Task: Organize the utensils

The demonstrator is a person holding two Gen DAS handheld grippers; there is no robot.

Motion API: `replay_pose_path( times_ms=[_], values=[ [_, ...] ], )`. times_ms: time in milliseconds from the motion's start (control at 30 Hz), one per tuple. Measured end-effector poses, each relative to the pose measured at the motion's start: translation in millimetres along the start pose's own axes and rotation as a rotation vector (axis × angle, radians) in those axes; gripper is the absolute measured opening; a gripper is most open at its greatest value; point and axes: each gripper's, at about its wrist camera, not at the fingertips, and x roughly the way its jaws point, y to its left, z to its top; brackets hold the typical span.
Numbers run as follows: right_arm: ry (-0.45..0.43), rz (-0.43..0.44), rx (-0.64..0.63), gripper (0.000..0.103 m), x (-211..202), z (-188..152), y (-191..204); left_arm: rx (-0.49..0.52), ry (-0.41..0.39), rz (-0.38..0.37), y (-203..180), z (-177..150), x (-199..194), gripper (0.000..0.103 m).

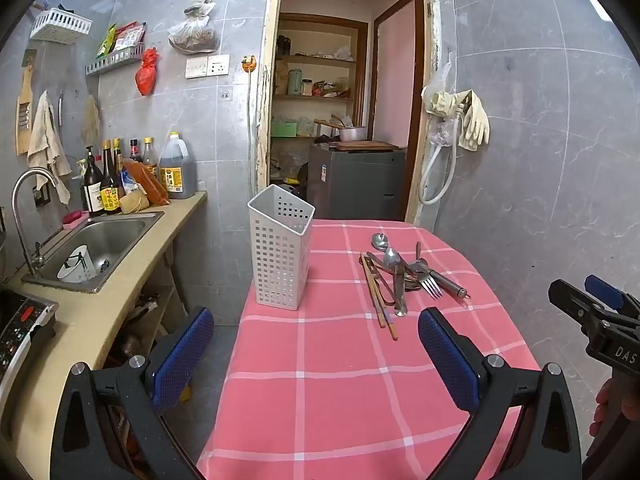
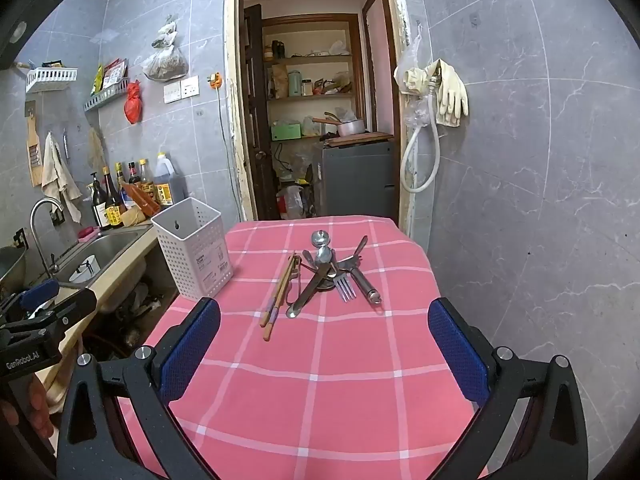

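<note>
Nearest, the left gripper and right gripper hover over a pink checked tablecloth, both spread wide and holding nothing. Farther on lies a heap of utensils: chopsticks, spoons, a fork. Left of it stands a white perforated holder, upright.

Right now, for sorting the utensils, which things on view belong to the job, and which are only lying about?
For the job:
- white holder, standing empty as far as can be seen
- chopsticks
- fork
- spoons in the pile
- checked tablecloth under them

Just lying about:
- sauce bottles
- sink
- rubber gloves
</note>
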Motion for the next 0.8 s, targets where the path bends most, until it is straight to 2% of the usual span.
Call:
replay_pose_path(
  times_ms=[800],
  values=[
    [-0.009,0.002,-0.002,0.102,-1.3,3.3,-3.0,-0.004,0.002,0.003,-2.8,6.4,-3.2,0.103]
  ],
)
